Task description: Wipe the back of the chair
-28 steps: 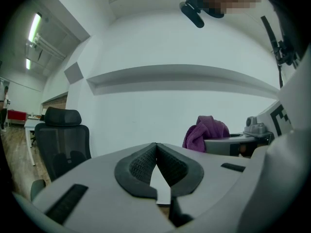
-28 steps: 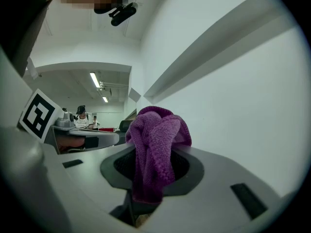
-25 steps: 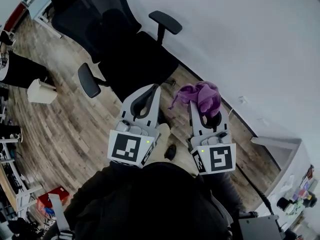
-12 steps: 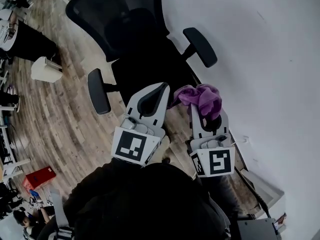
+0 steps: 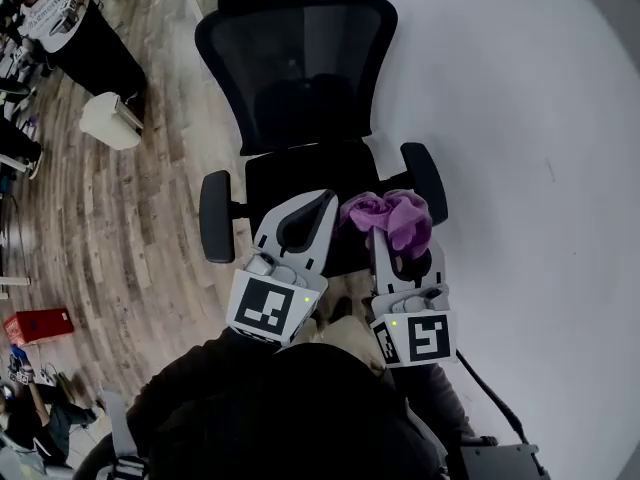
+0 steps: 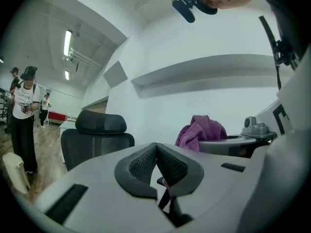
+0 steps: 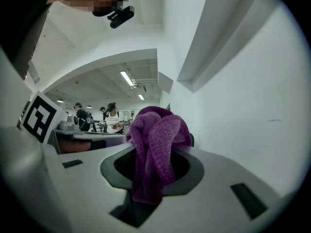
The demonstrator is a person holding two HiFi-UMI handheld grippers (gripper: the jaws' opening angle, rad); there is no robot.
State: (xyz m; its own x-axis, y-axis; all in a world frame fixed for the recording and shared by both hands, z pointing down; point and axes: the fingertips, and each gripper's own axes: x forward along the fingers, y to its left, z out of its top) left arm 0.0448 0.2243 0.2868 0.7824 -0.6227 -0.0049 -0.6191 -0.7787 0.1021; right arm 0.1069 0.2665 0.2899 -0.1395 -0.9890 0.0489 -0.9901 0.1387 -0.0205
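A black office chair (image 5: 300,78) with a mesh back and headrest stands in front of me, its seat facing me; the same chair (image 6: 97,135) shows in the left gripper view. My right gripper (image 5: 395,230) is shut on a purple cloth (image 5: 392,213), bunched over its tips near the chair's right armrest (image 5: 424,180). The purple cloth (image 7: 154,144) fills the jaws in the right gripper view. My left gripper (image 5: 310,208) is shut with nothing in it, above the seat's front edge. Both grippers are short of the chair back.
A white wall (image 5: 520,118) runs along the right, close to the chair. Wooden floor (image 5: 110,228) spreads to the left. A white bin (image 5: 108,120) and a standing person (image 5: 70,38) are at the upper left. A red box (image 5: 35,325) lies at the left edge.
The view has swung so the chair now stands upright and centred before me. Both grippers keep their hold and pose, now nearer the seat and armrests.
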